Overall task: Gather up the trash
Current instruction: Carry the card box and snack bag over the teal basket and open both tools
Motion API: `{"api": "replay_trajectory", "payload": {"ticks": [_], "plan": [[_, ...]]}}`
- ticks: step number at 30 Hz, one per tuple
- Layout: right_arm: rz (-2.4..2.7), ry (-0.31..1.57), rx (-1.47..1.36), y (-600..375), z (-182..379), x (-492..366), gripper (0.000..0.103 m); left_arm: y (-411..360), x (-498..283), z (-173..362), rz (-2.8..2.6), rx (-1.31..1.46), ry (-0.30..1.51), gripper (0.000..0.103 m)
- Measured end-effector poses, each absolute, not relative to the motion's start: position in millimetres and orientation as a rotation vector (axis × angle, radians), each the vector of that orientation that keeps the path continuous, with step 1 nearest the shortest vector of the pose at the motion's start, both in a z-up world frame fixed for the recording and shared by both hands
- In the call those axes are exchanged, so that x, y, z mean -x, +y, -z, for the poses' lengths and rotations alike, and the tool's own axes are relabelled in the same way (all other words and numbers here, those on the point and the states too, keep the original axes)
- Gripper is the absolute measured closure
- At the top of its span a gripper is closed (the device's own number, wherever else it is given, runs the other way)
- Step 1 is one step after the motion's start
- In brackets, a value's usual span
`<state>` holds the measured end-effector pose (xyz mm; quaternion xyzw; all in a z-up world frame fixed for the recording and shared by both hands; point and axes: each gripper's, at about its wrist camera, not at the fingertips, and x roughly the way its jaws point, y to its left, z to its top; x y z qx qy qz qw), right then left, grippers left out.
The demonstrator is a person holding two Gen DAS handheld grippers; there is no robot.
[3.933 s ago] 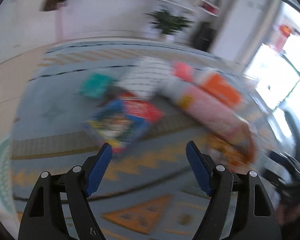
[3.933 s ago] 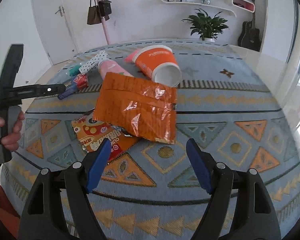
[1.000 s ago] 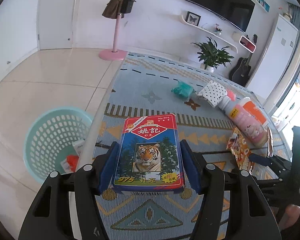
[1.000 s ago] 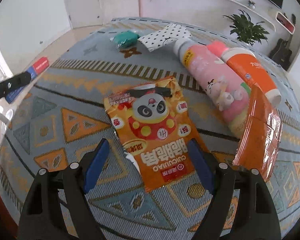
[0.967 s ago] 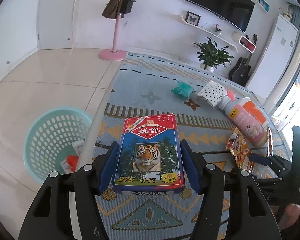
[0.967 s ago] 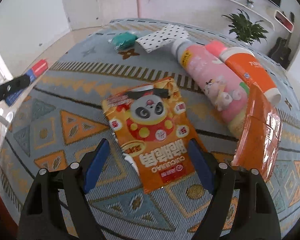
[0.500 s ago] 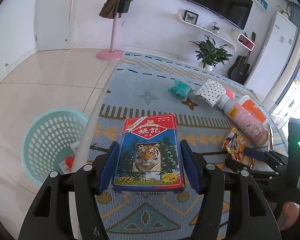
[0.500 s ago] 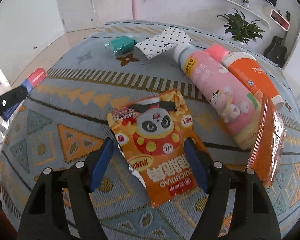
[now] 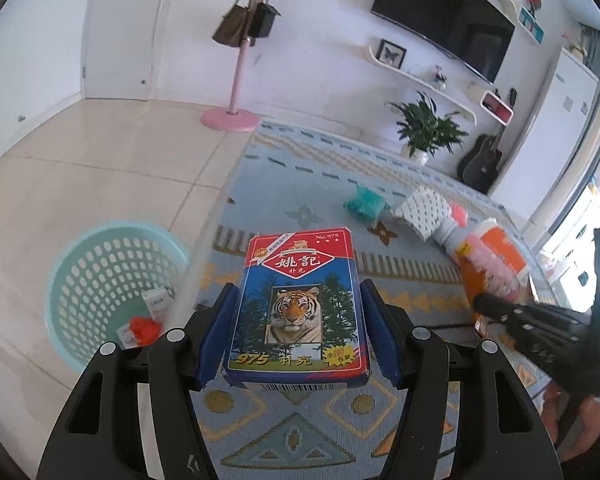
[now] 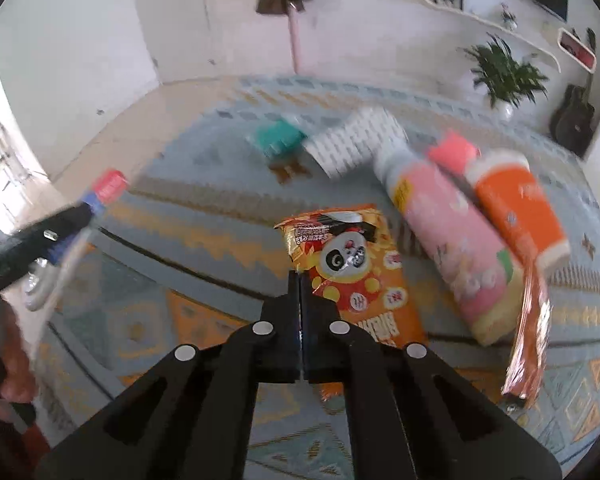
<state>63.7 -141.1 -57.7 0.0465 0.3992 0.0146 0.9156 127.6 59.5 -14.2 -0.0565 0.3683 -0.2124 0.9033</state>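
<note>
Pinching the card box [image 9: 296,308] lengthwise pointing away, your left claw [image 9: 298,334] hangs near the table edge [image 9: 198,276]; your right claw [image 10: 300,304], pressed together, grips the snack bag [image 10: 356,264].

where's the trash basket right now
In the left wrist view the teal basket stands on the tiled floor at lower left, just off the rug's edge, left of the card box held by the left gripper.

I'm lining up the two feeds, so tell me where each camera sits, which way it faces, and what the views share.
Left wrist: sits on the left gripper, looking over the card box toward the basket and rug; its own fingers show.
Right wrist: sits on the right gripper, looking down at the panda snack bag; its own shut fingers show.
Shared: pink bottle, orange cup, plant.
</note>
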Motion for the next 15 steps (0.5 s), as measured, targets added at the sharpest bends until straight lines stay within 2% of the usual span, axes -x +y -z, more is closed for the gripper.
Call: {"api": "replay_trajectory", "payload": {"ticks": [9, 15], "plan": [[-0.26, 0.686, -0.006, -48, -5, -103, 0.103, 144, -146, -31, 0.304, 0.191, 0.686, 0.044], [-0.436, 0.66, -0.02, 27, -10, -142, 0.103, 212, -170, -21, 0.162, 0.234, 0.691, 0.044]]}}
